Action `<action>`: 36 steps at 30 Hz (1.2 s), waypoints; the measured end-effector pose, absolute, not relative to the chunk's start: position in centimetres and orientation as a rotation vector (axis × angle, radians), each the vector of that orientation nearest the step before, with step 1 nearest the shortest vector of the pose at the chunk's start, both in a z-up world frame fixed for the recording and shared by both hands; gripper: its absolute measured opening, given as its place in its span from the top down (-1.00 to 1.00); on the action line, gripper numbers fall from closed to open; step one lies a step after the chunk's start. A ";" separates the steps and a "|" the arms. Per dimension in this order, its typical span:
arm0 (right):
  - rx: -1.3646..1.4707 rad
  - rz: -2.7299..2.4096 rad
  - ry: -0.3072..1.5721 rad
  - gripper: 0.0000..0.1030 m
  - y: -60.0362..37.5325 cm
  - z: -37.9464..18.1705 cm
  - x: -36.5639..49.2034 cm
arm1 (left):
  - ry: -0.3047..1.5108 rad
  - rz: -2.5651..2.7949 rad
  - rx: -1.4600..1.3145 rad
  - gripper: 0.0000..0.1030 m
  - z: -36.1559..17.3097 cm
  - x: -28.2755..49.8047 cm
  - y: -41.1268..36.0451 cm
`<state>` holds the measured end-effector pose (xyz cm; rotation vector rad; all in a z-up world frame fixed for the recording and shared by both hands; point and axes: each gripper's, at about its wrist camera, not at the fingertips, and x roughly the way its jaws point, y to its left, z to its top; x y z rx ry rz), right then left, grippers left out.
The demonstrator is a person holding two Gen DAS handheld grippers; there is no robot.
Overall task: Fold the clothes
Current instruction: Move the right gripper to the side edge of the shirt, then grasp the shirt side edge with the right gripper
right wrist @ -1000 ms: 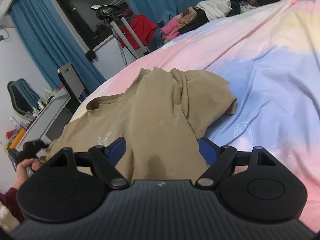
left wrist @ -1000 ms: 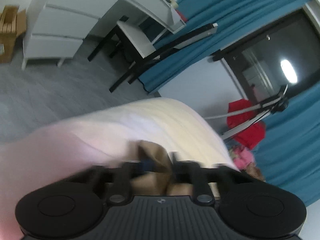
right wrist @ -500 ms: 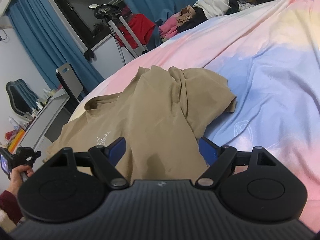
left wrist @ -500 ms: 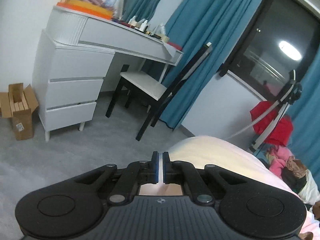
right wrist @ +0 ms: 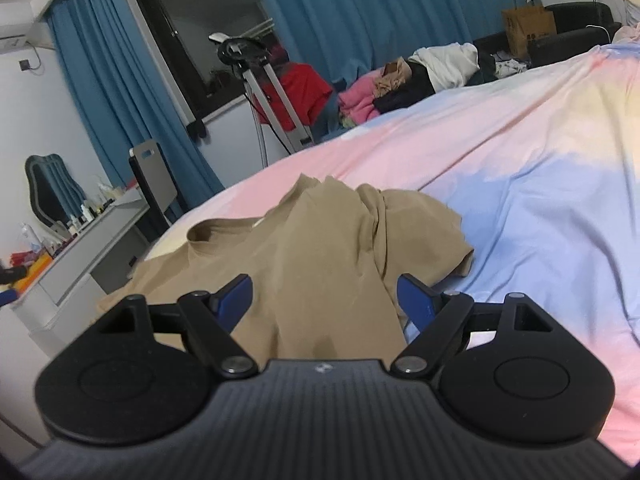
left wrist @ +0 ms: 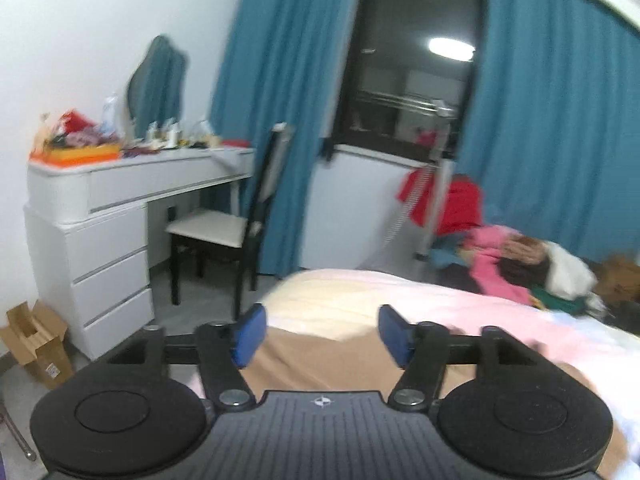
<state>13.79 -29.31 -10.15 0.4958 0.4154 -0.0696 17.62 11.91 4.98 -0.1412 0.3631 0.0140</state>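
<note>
A white desk (left wrist: pixel 120 196) stands by the wall with a dark chair (left wrist: pixel 224 236) beside it. Blue curtains (left wrist: pixel 280 100) hang by a dark window (left wrist: pixel 408 64). A cardboard box (left wrist: pixel 36 340) sits on the floor. A paper bag (right wrist: pixel 528 28) stands far off.

Rumpled tan t-shirt (right wrist: pixel 320 248) on bed

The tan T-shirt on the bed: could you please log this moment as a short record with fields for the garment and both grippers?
garment: tan T-shirt, crumpled, not yet folded
surface: pastel bedsheet
collar: toward the left in the right wrist view
left gripper: open, above tan fabric, holding nothing
right gripper: open, over the shirt's near part, holding nothing
background: laundry pile, white dresser, black chair, blue curtains
</note>
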 end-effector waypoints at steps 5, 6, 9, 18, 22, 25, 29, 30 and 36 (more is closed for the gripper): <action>0.510 -0.053 0.396 -0.57 -29.4 -9.3 12.4 | 0.379 -0.029 -0.109 -0.80 5.6 8.1 6.0; 0.509 -0.048 0.393 -0.57 -29.4 -9.1 12.0 | 0.376 -0.036 -0.107 -0.85 5.3 6.4 5.1; 0.505 -0.033 0.400 -0.57 -29.3 -8.8 10.9 | 0.414 -0.078 -0.112 -0.99 3.6 3.2 3.4; 0.866 0.070 0.494 -0.62 -32.0 -11.2 10.5 | 0.556 -0.086 -0.293 -0.99 -3.1 1.8 5.0; 1.043 0.059 0.517 -0.62 -33.9 -13.4 13.6 | 0.553 -0.115 -0.289 -0.99 -3.8 3.6 5.8; 1.069 0.012 0.536 -0.60 -35.4 -15.0 16.9 | 0.568 -0.130 -0.287 -0.99 -4.6 4.8 6.0; 1.081 -0.086 0.535 -0.57 -38.0 -17.5 19.6 | 0.619 -0.161 -0.334 -0.99 -5.9 6.0 6.1; 1.132 -0.087 0.520 -0.58 -38.6 -18.4 19.9 | 0.628 -0.168 -0.356 -0.99 -6.2 6.5 6.2; 1.148 -0.023 0.366 -0.59 -39.0 -18.9 23.4 | 0.663 -0.168 -0.403 -0.99 -7.8 8.2 6.3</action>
